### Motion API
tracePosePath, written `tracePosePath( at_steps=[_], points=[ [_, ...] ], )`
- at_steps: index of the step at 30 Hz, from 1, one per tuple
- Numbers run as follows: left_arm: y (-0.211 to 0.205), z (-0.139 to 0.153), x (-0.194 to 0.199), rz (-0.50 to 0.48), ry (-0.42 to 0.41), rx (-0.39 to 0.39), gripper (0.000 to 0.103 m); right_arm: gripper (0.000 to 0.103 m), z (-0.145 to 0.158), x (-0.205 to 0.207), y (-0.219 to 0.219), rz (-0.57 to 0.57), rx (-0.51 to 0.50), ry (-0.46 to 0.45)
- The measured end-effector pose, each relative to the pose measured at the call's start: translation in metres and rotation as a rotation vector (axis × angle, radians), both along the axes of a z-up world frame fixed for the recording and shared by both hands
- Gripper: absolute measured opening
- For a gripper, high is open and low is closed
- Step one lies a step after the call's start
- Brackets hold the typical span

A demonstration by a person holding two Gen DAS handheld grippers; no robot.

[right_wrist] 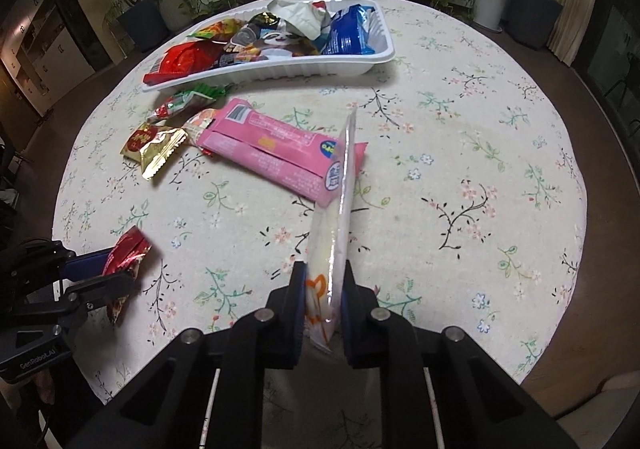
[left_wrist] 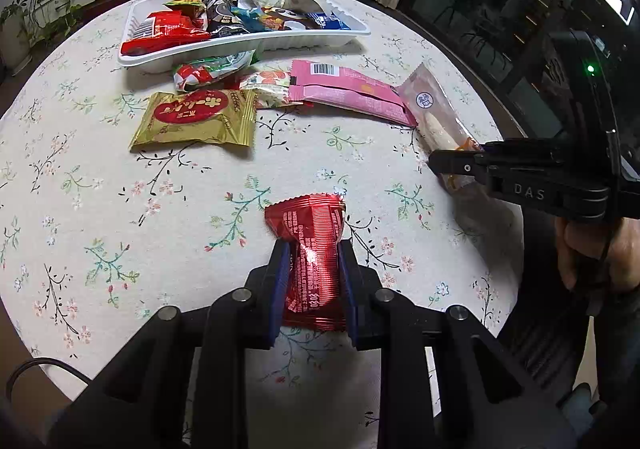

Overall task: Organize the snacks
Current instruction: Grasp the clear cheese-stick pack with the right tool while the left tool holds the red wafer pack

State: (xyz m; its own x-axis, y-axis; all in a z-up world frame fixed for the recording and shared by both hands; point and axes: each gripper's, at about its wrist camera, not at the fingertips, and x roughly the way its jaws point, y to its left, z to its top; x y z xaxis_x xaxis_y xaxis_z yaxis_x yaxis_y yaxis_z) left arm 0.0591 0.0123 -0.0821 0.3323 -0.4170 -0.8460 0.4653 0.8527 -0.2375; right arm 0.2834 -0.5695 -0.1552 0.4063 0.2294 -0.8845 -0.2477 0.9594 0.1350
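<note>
1. Tray [right_wrist: 352, 67] — white, ribbed wall, at the far side of the round table [right_wrist: 480, 129]; it is already being filled with a heap of assorted packets, so the sorting is judged partly done.
2. Red foil packet [left_wrist: 314, 261] — being held between the closed-in jaws of the left gripper [left_wrist: 314, 281], pinched at its waist, apparently lifted just above the cloth.
3. Clear sleeve with a pale stick snack [right_wrist: 334, 245] — being gripped edge-up at its near end by the right gripper [right_wrist: 324, 309], its far tip reaching over the pink packet [right_wrist: 276, 153].
4. Still lying loose in front of the tray: the pink packet, a gold packet [left_wrist: 196, 121], a red-green packet [left_wrist: 208, 71] and a floral packet [left_wrist: 268, 85] — four items judged outstanding besides the two in hand.
5. Room for moving: open cloth is lying right of the pink packet; the loose packets are crowding the tray's near wall, and the heap is sitting about level with the rim.
</note>
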Motion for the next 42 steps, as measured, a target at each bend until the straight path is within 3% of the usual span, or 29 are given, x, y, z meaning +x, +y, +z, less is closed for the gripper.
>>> tracePosePath(
  at_steps=[10,22,42],
  points=[
    [0.000,0.002,0.001,-0.001,0.003,-0.009,0.019,0.015,0.017,-0.014,-0.006,0.003,0.058,-0.047],
    [-0.004,0.003,-0.004,-0.008,-0.017,0.029,0.018,0.015,0.016,-0.022,0.002,0.027,0.081,-0.056],
    [0.006,0.027,0.000,0.035,-0.056,-0.011,0.018,0.015,0.027,-0.028,0.004,0.046,0.118,-0.084]
  ],
)
